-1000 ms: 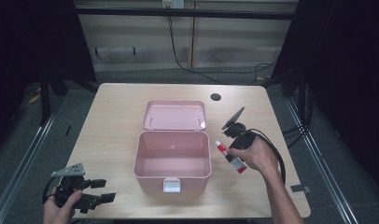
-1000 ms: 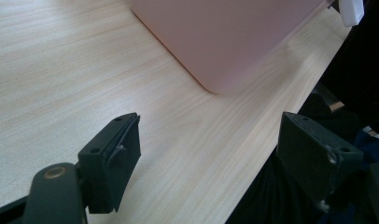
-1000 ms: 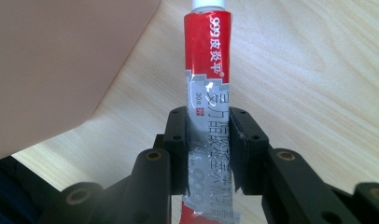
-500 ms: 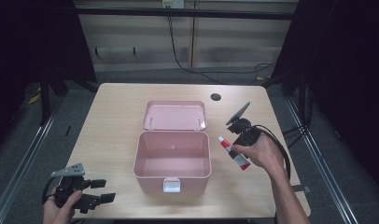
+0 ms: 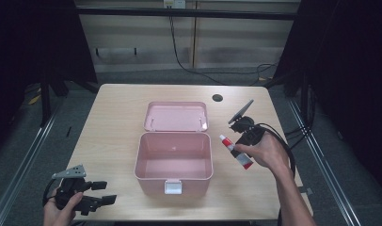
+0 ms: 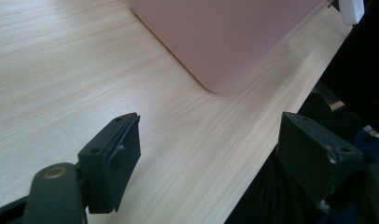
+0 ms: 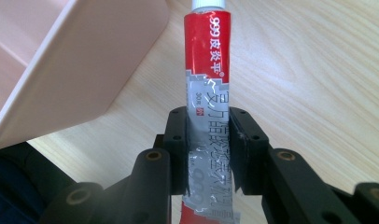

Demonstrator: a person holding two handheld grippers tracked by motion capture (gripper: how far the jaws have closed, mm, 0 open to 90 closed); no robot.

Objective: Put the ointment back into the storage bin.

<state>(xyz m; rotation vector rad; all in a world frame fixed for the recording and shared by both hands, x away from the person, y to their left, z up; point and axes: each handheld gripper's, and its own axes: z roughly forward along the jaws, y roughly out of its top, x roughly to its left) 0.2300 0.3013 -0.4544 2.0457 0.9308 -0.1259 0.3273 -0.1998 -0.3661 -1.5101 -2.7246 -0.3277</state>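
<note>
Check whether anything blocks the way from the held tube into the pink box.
Nothing visible does. The right gripper is shut on the tube, just right of the pink box, whose lid lies open behind it; its inside looks empty.

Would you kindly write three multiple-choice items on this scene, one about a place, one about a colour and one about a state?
1. Where is the tube relative to the pink box?
A. inside it
B. to its right, off the table
C. on its lid

2. What colour is the tube's upper body?
A. red
B. green
C. yellow

3. How do the left gripper jaws stand?
A. shut on the tube
B. shut on nothing
C. open, holding nothing

Answers: 1 B, the right gripper holds it beside the box's right wall; 2 A, the right gripper view shows red below a white cap; 3 C, bare table shows between the jaws.
</note>
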